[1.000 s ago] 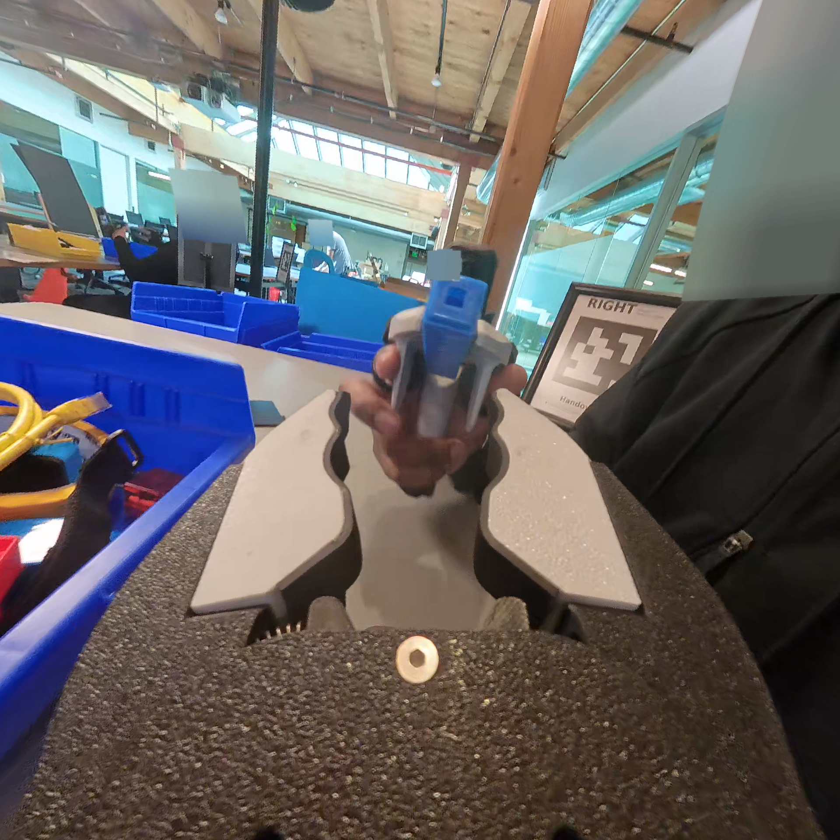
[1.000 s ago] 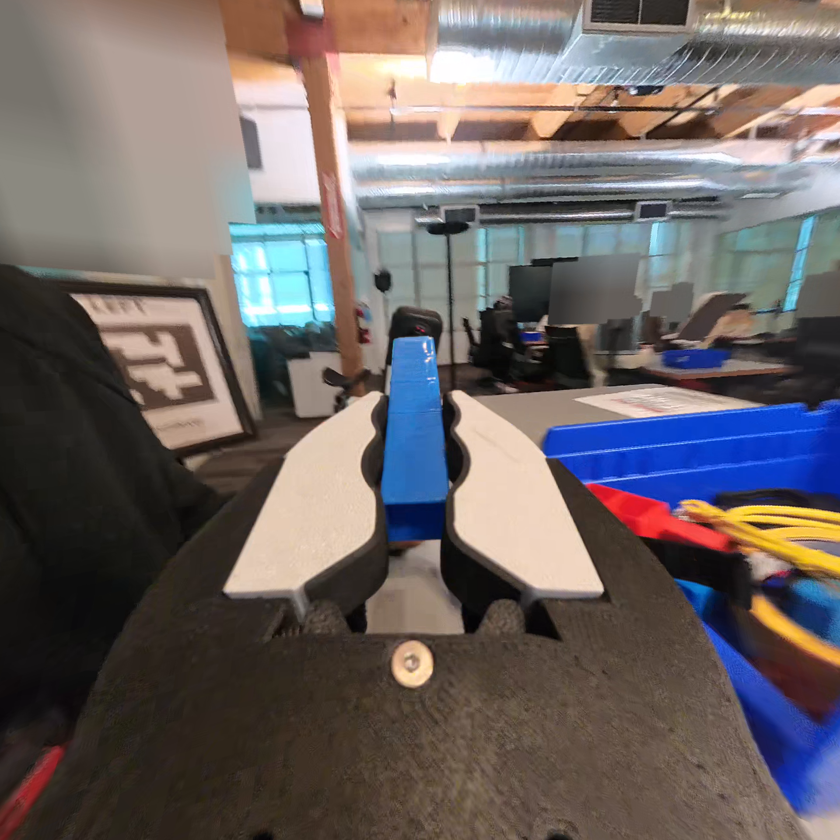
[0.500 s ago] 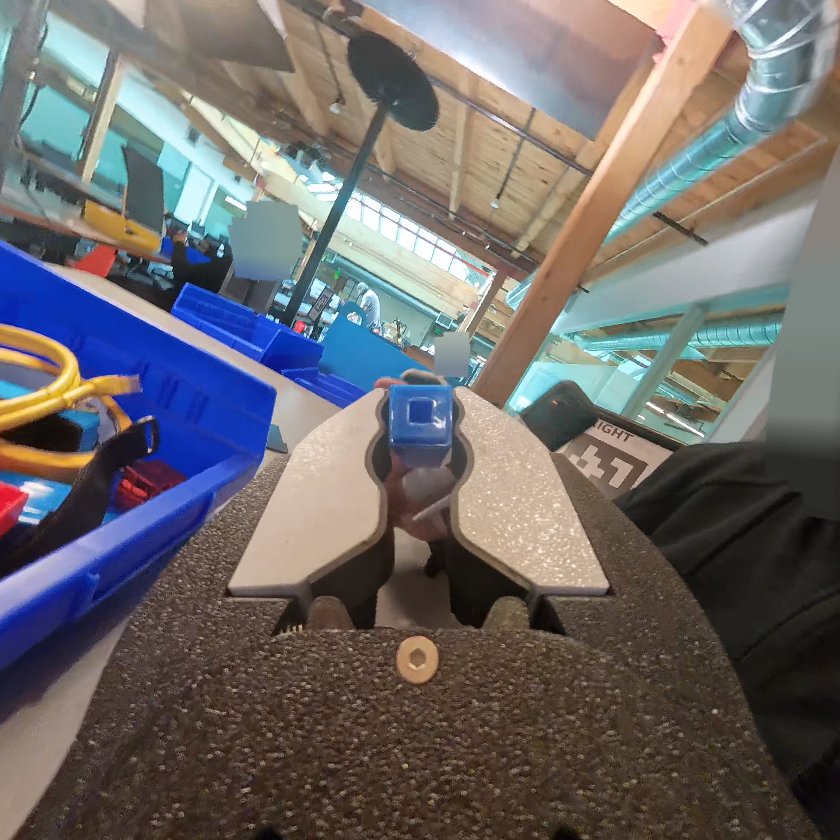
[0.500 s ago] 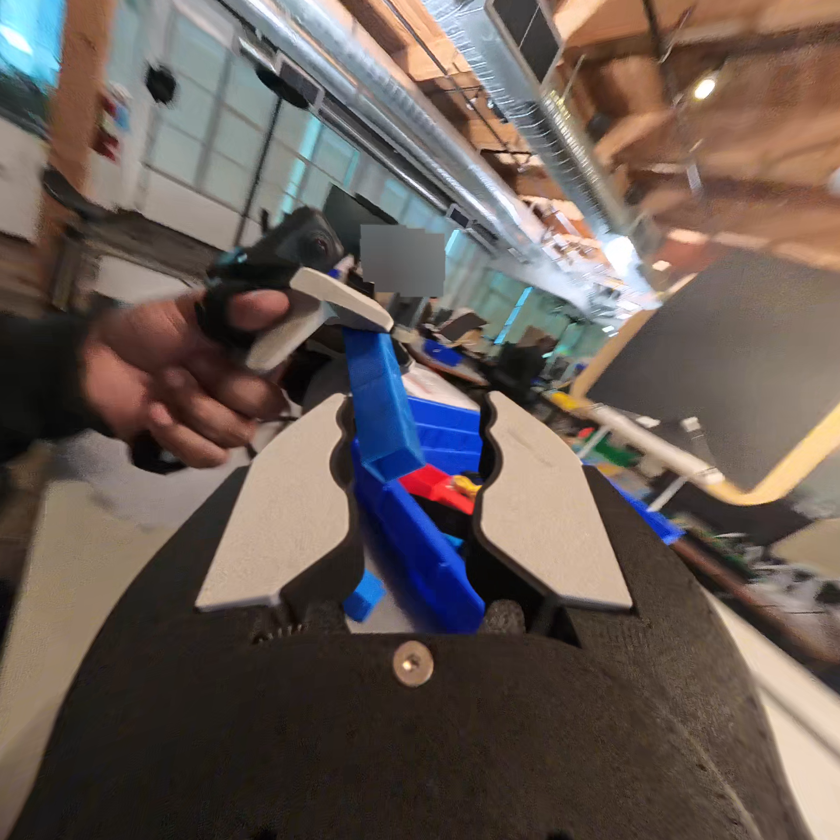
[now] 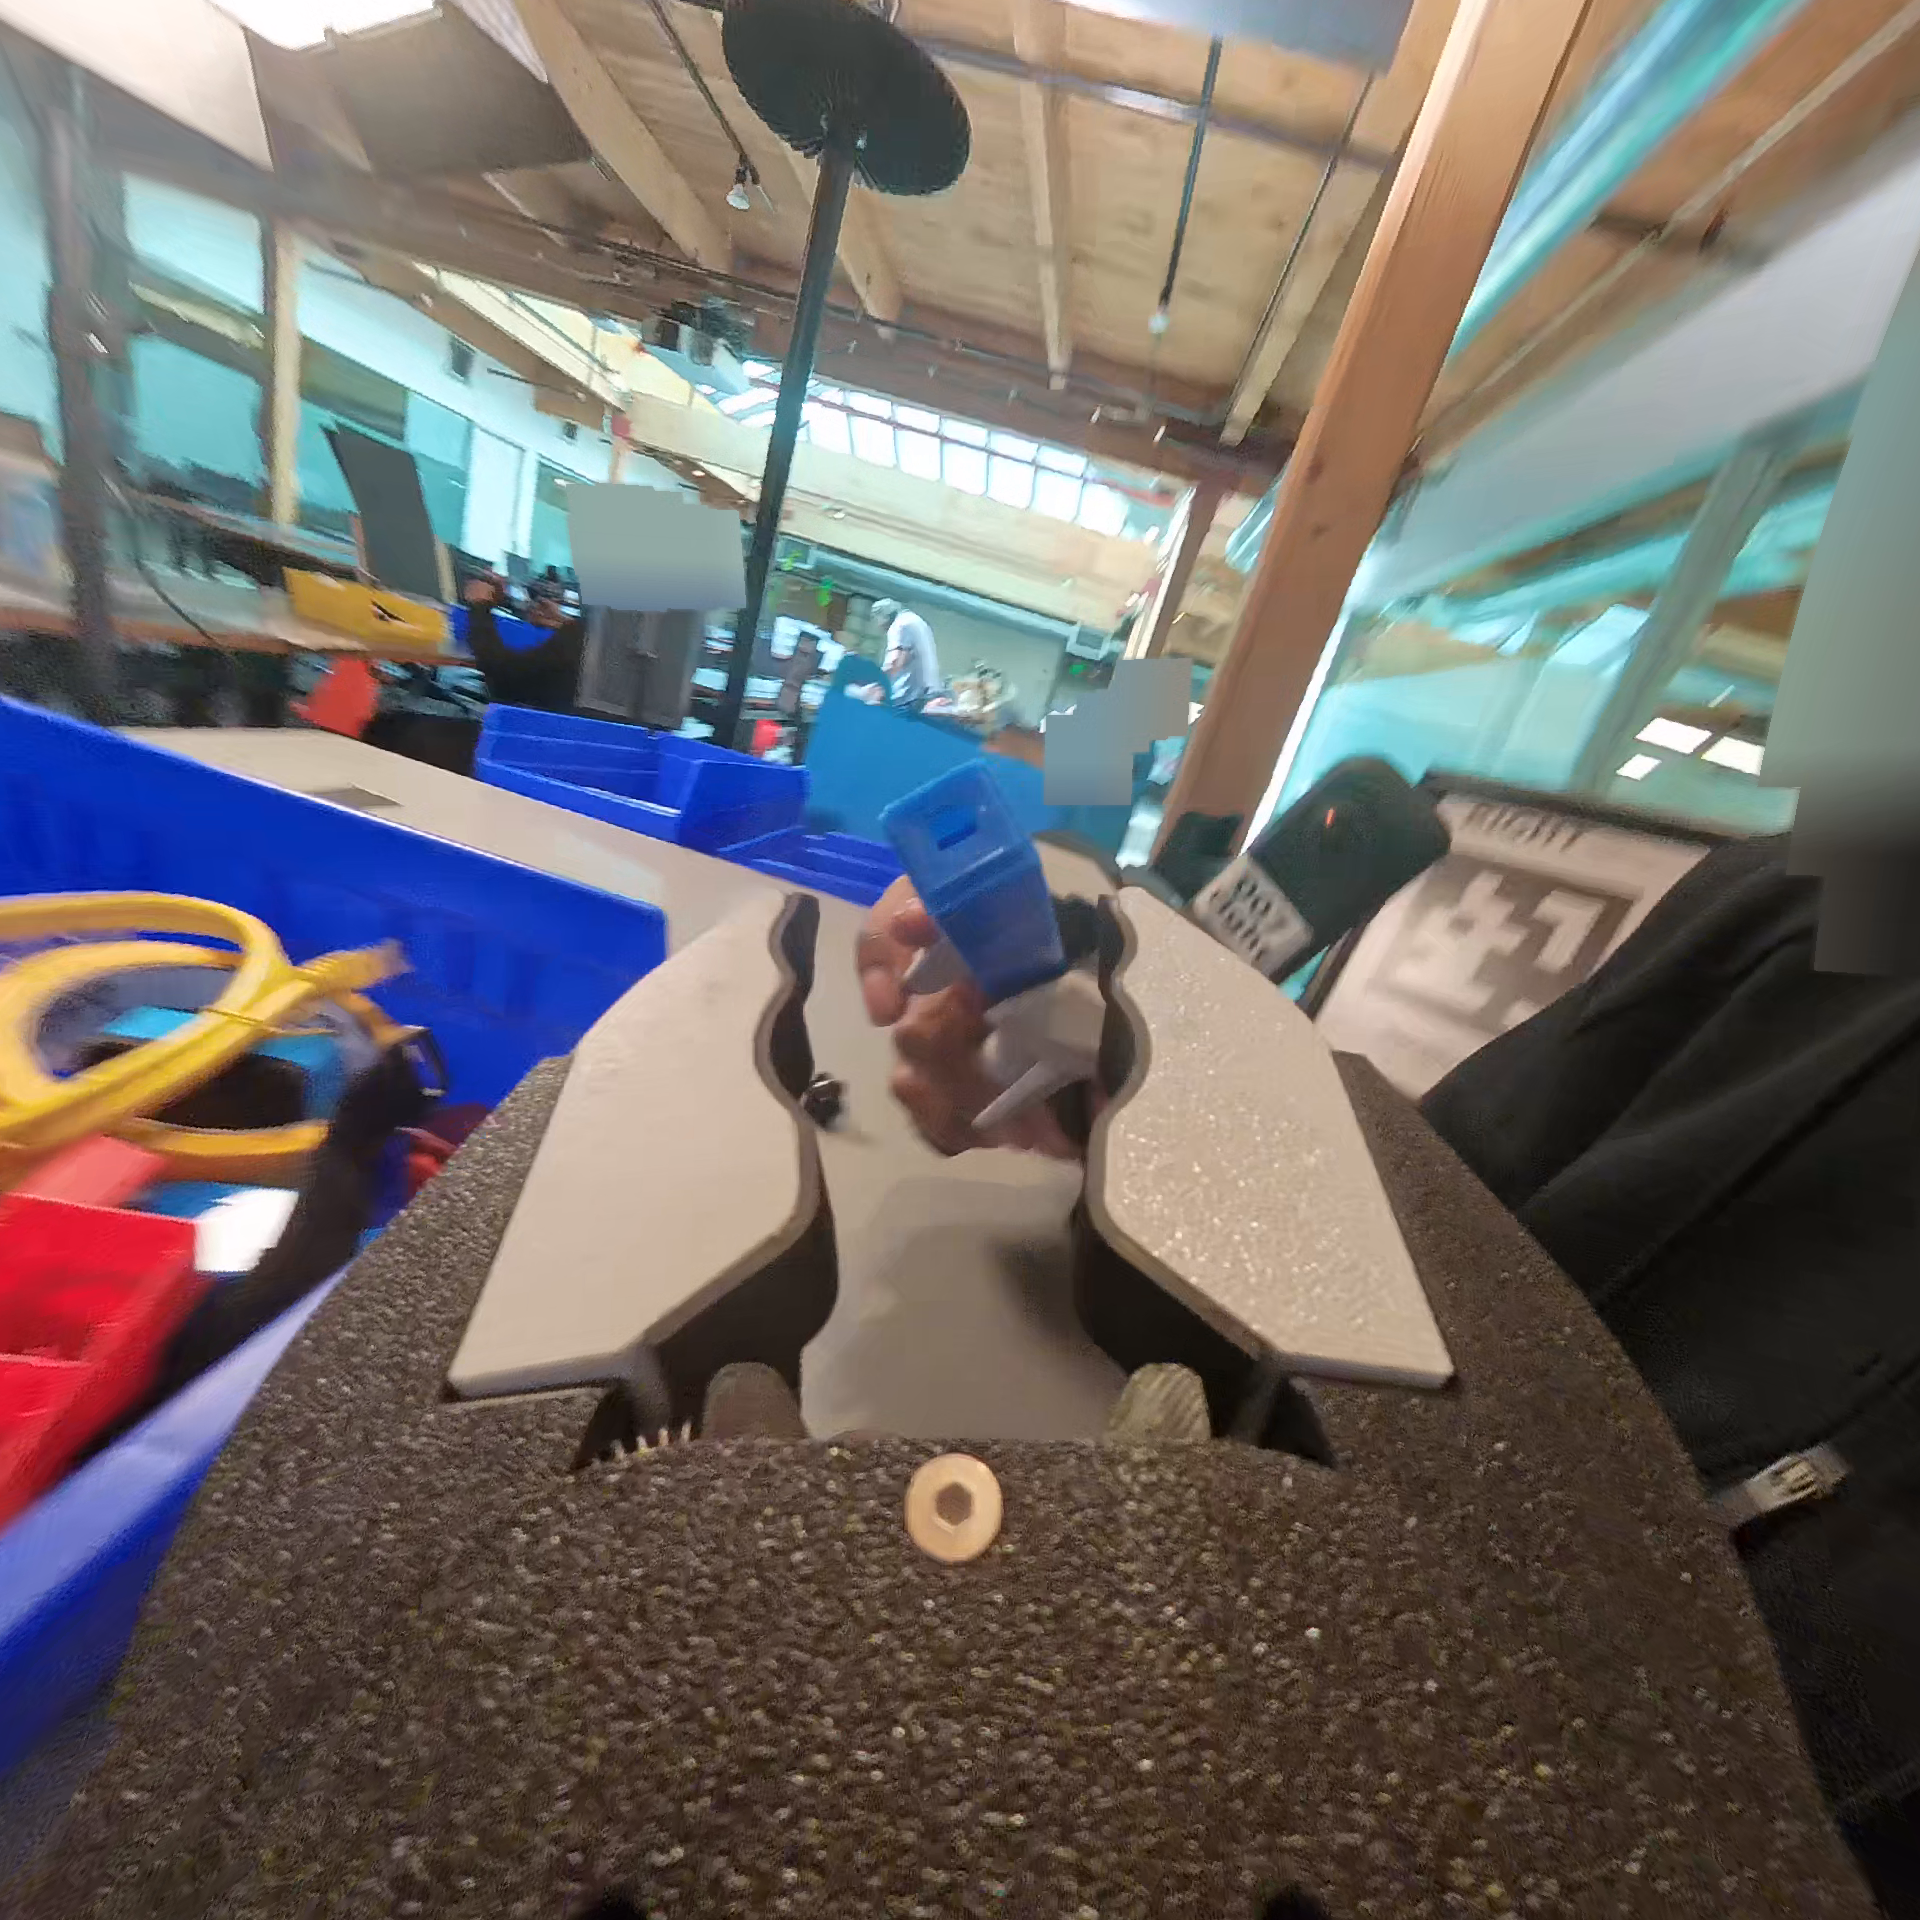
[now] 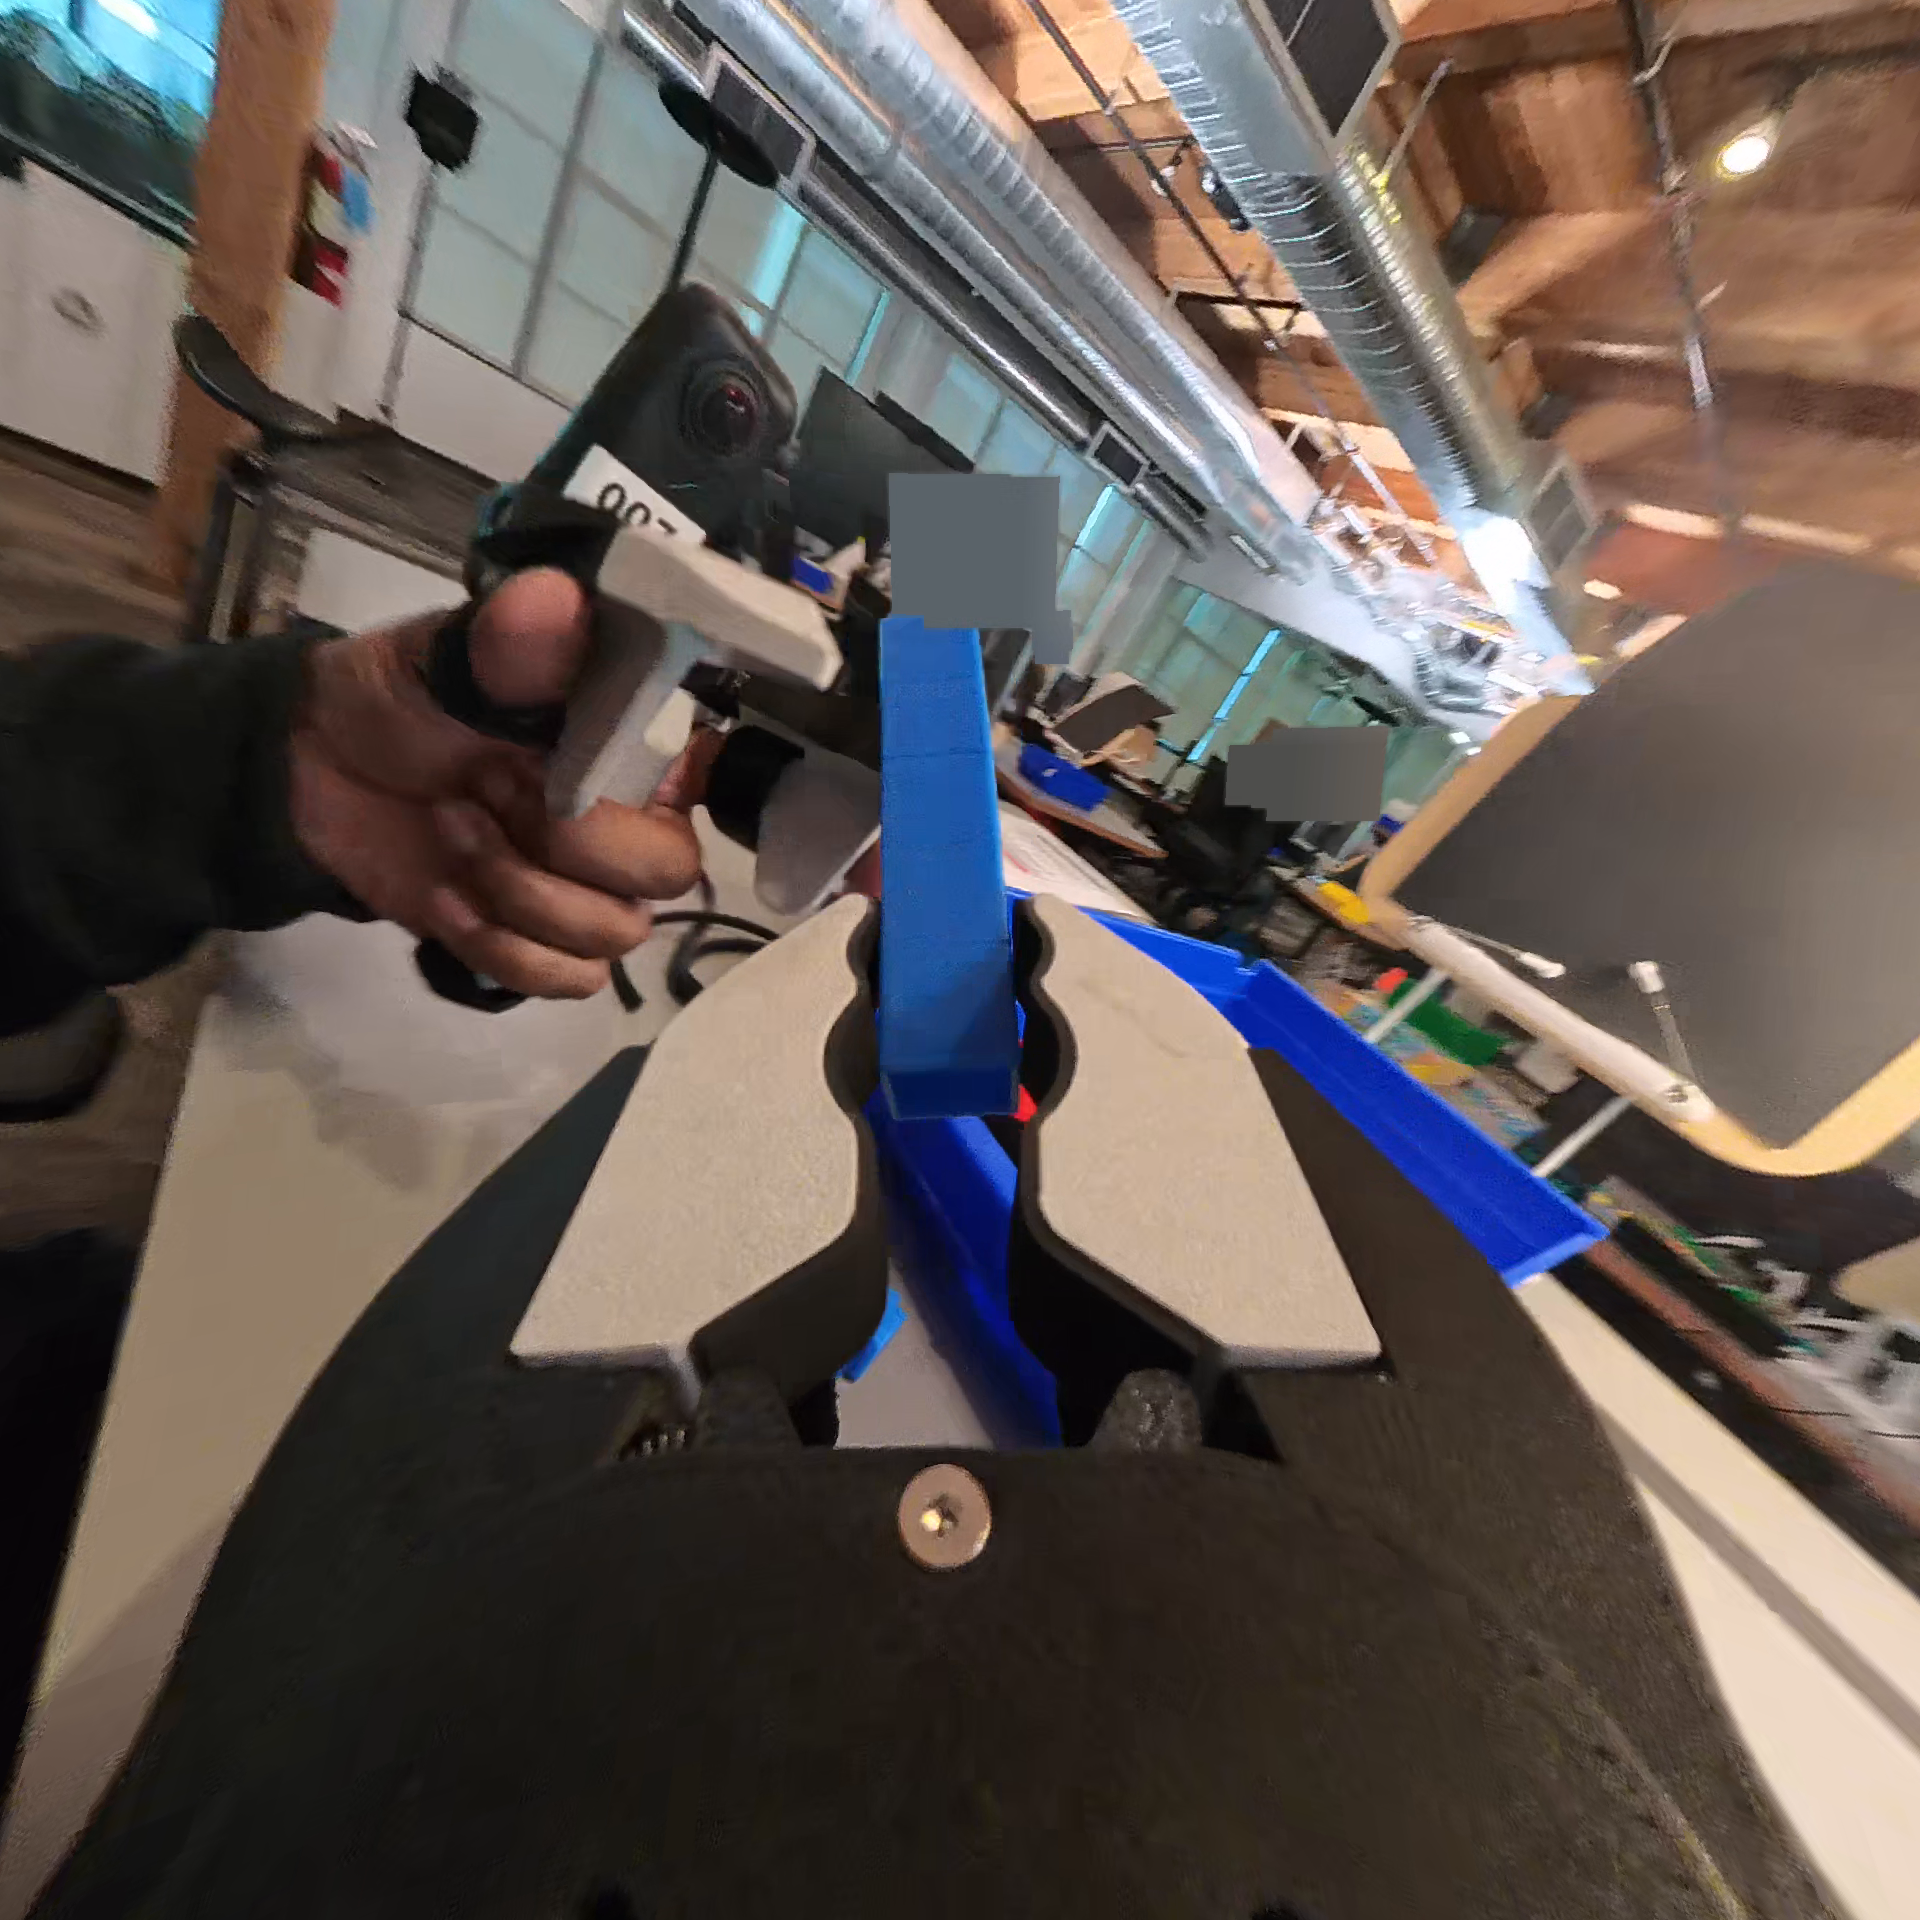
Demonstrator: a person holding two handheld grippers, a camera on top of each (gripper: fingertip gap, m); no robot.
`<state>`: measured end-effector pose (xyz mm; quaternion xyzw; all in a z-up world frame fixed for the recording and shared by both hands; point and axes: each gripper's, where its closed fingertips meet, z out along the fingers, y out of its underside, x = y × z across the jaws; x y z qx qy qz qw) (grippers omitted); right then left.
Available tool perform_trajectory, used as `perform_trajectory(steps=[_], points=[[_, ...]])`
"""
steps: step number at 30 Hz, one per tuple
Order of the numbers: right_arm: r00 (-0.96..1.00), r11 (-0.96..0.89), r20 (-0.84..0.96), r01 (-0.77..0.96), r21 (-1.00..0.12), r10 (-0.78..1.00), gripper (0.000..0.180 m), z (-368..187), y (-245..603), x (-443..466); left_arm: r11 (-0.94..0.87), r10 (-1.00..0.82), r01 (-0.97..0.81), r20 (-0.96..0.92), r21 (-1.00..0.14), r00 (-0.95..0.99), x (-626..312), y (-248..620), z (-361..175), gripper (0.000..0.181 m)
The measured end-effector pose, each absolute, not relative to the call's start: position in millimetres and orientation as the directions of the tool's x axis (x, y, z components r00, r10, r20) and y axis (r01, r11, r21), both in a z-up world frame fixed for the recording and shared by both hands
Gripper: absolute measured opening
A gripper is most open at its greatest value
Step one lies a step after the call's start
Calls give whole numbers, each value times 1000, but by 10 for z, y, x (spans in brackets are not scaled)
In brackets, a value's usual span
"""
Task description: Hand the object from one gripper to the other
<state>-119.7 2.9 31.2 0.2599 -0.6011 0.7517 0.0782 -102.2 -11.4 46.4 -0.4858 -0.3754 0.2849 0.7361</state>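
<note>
Above the bench (image 6: 312, 1143), my right gripper (image 6: 943, 940) clamps the blue block (image 6: 940, 873). My left gripper (image 5: 951, 935) gapes empty; the block's far end seems just beyond its fingers (image 5: 665, 1122).

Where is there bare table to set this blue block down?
Bare grey table lies left of the blue bin, under the left hand-held gripper. The bin itself is crowded with yellow cable and red parts.
</note>
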Motion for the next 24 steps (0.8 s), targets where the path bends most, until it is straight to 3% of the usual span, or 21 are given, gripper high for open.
perform_trajectory(steps=[4,9,17,20,24], points=[[-846,-234,396,-330,-915,-356,23,256,97,-1151,77,859,-94,18,-993,512,-896,-131,338,57],[-786,-180,361,-313,-933,-502,22,126,180,-1021,-198,829,-97,-220,-975,515,-841,41,157,59],[-701,-137,346,-338,-931,-623,23,-38,266,-796,-292,758,-97,-292,-951,584,-853,305,11,53],[-697,-127,345,-346,-929,-629,23,-71,261,-781,-316,732,-105,-313,-943,605,-849,381,-27,36],[-740,-143,372,-356,-923,-561,28,-13,195,-868,-275,754,-92,-274,-957,597,-888,332,14,28]])
